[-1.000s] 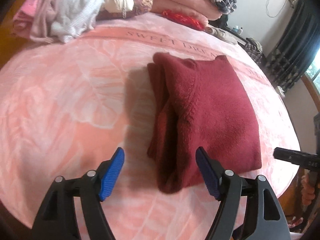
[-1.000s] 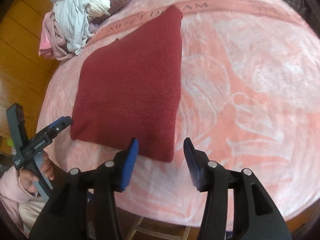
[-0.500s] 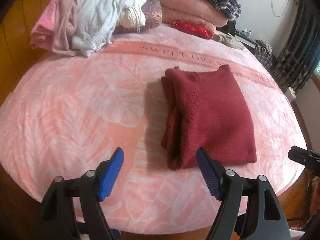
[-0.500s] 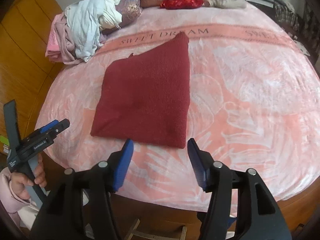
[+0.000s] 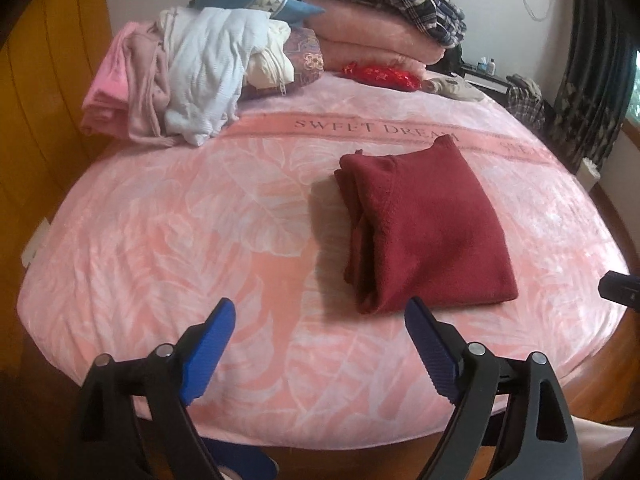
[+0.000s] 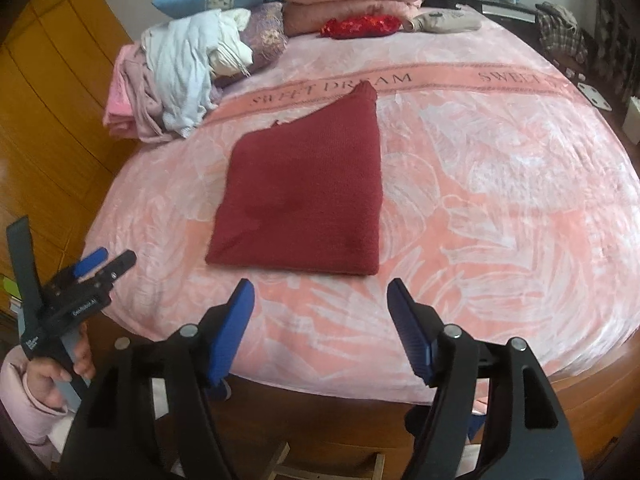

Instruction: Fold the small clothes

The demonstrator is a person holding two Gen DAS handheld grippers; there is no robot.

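Note:
A dark red knit sweater [image 5: 424, 224] lies folded into a thick rectangle on the pink bedspread [image 5: 200, 216]; it also shows in the right wrist view [image 6: 308, 196]. My left gripper [image 5: 320, 324] is open and empty, held back near the bed's front edge, left of the sweater's near corner. My right gripper [image 6: 320, 300] is open and empty, just in front of the sweater's near edge. The left gripper also shows at the left of the right wrist view [image 6: 96, 268], held in a hand.
A pile of unfolded white and pink clothes [image 5: 180, 80] lies at the bed's far left. Pillows, folded pink blankets [image 5: 372, 40] and a plaid garment are stacked at the head. A wooden wall [image 6: 48, 120] stands on the left. Dark curtains [image 5: 592, 80] hang on the right.
Both grippers have pulled back and up from the folded sweater toward the bed's front edge. The sweater has stayed in place.

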